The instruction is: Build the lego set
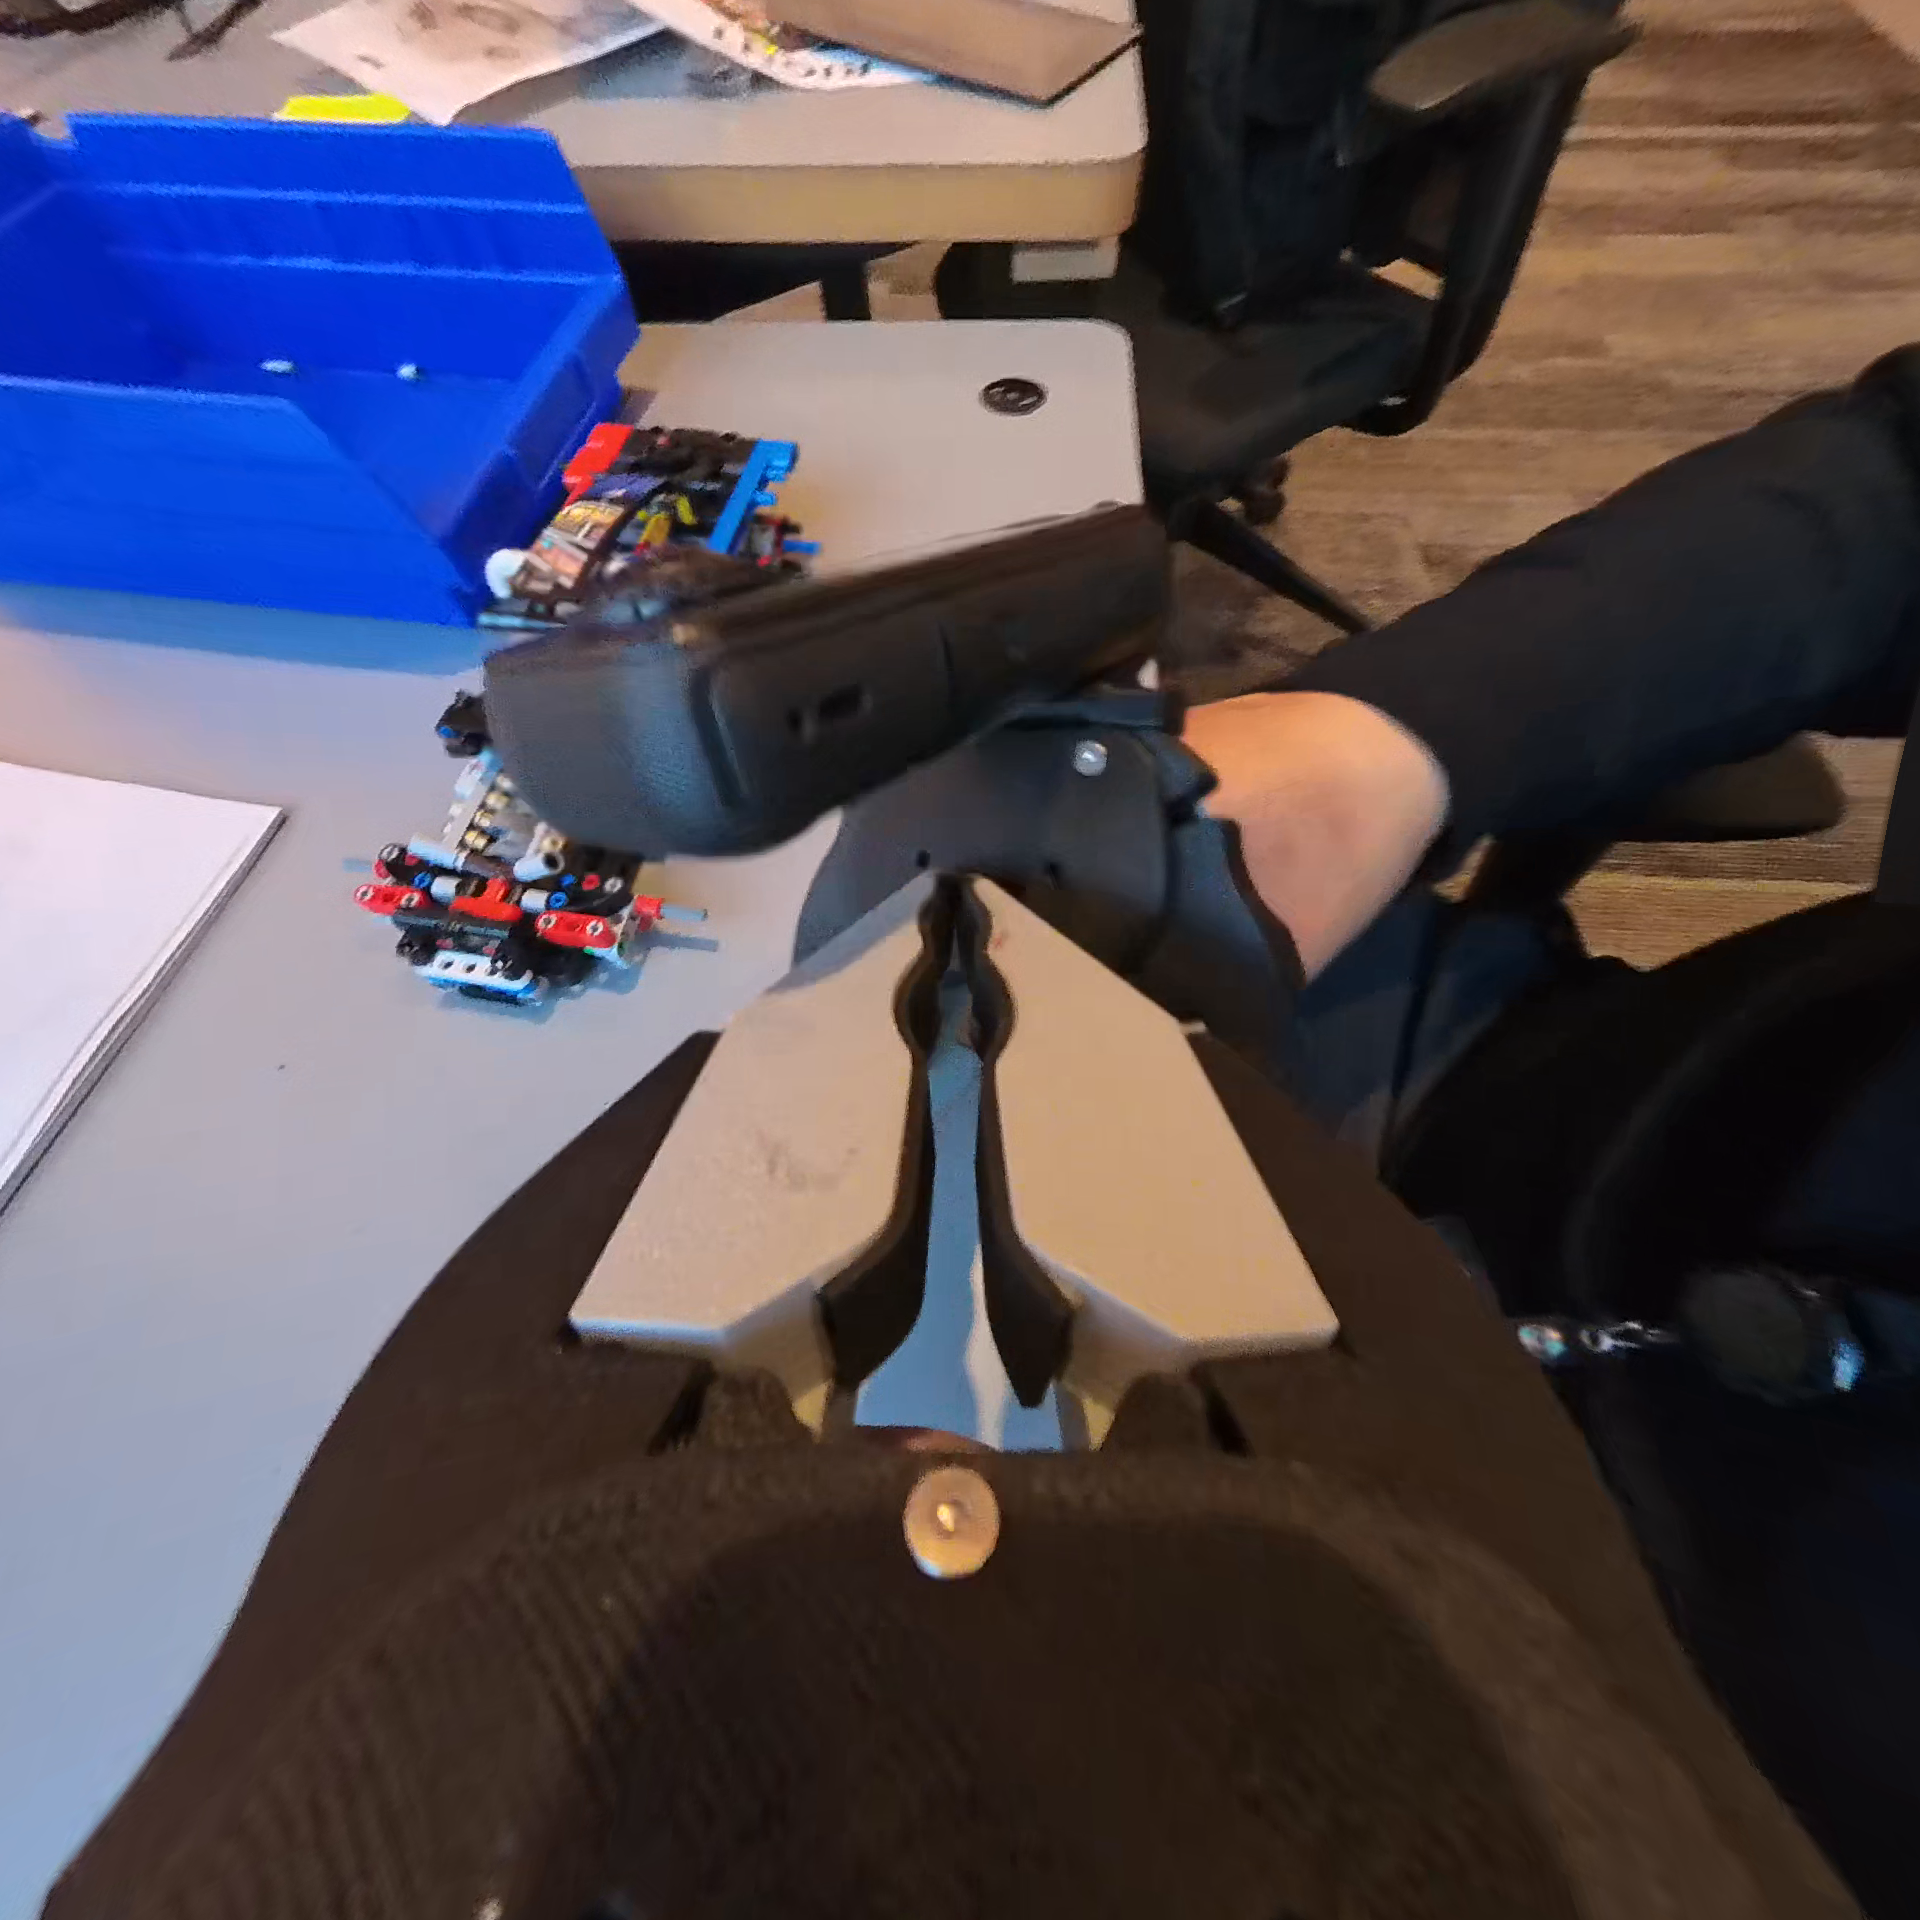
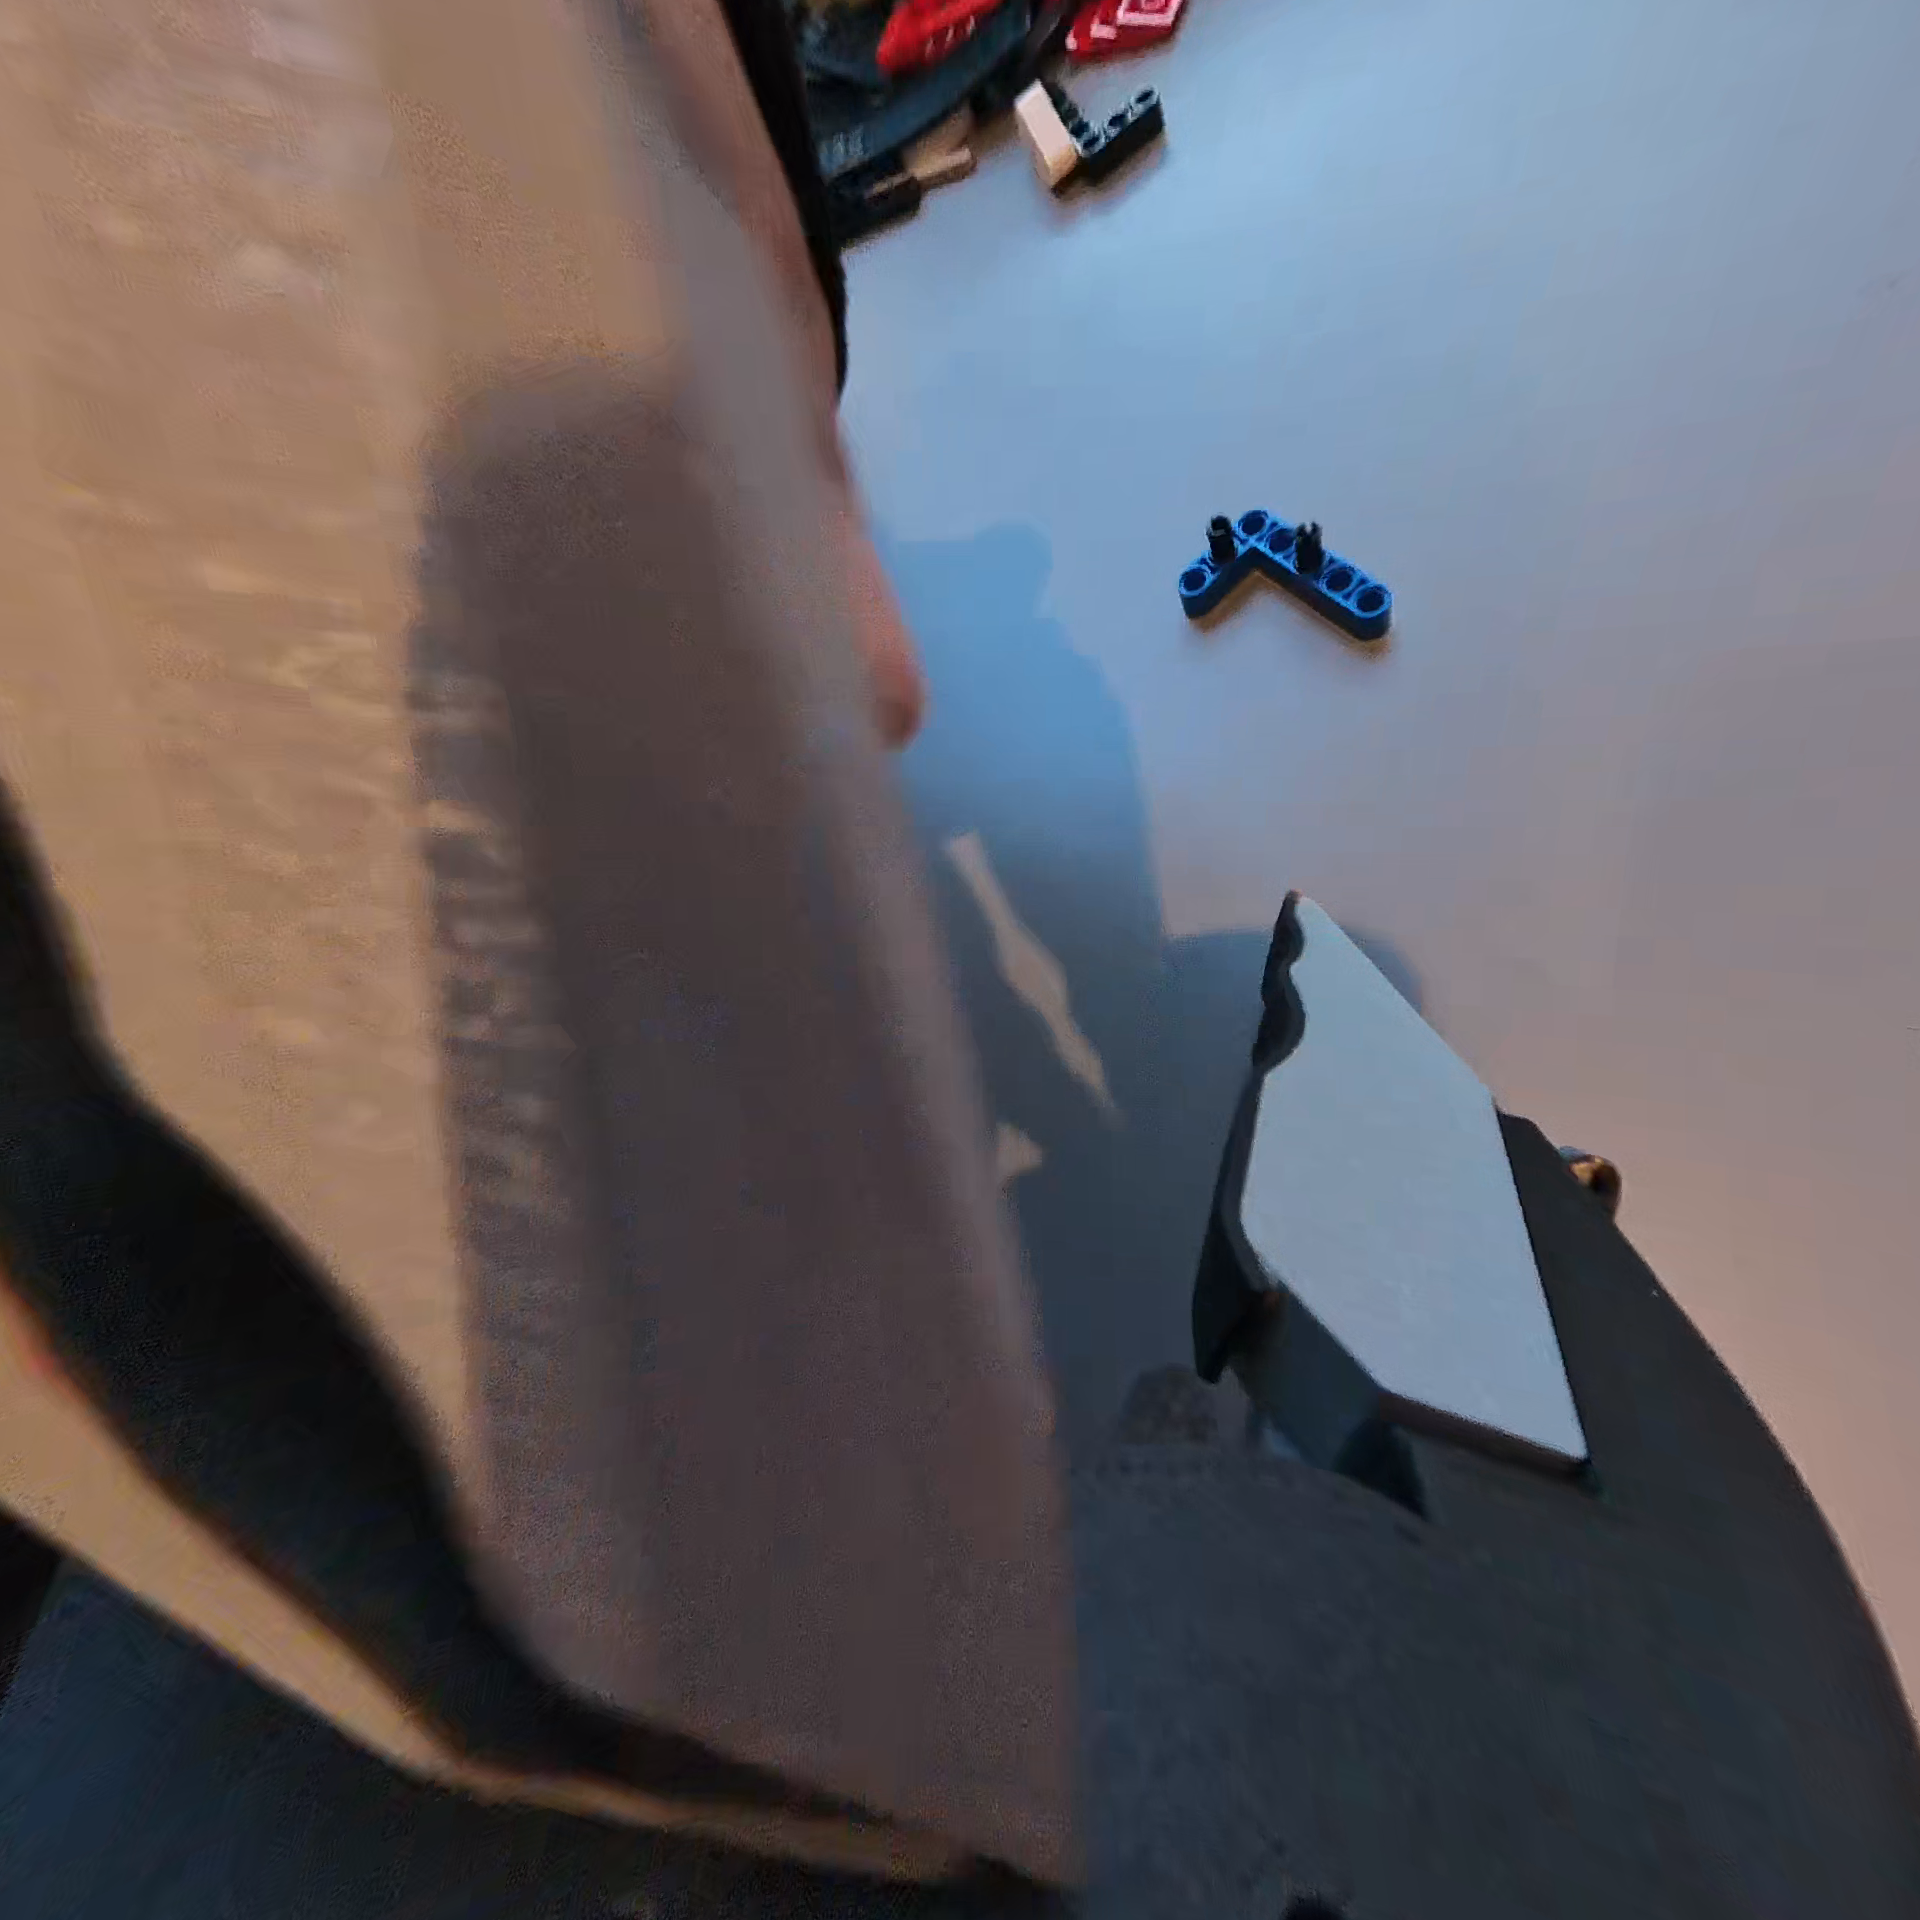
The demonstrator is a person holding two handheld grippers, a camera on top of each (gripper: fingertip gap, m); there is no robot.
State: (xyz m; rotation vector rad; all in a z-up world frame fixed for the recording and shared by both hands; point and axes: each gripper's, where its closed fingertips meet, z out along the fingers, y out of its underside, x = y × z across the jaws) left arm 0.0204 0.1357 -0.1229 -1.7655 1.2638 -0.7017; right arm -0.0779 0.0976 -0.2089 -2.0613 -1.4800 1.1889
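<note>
Left wrist view. Left gripper (image 1: 958,935) closed, fingertips together, nothing visible between them, held above the near edge of the grey table (image 1: 260,1195). Two part-built lego assemblies on the table: nearer chassis (image 1: 509,894) in black, red and grey with axles sticking out; farther assembly (image 1: 665,520) in black and blue, just beside the blue bin (image 1: 270,353). Judged well under way but unfinished: two sections apart, not joined. Right gripper (image 1: 821,686) seen from behind, held in a hand (image 1: 1309,810), hovering over the nearer chassis and hiding part of it; its jaws not visible here. White paper stack (image 1: 104,935) at left. Black office chair (image 1: 1382,208) beyond the table.

Right wrist view. Only one finger (image 2: 1392,1174) of the right gripper visible; the other hidden behind a blurred tan mass (image 2: 416,831) filling the left half, identity not determinable. Opening and contents: cannot tell. Loose blue angled beam (image 2: 1283,574) with two black pins standing in it, lying alone on the table ahead, not yet fitted. Black angled piece with a white part (image 2: 1091,135) farther off, near red and dark parts (image 2: 935,62) at the top edge. Main obstruction judged to be the tan mass blocking sight.
</note>
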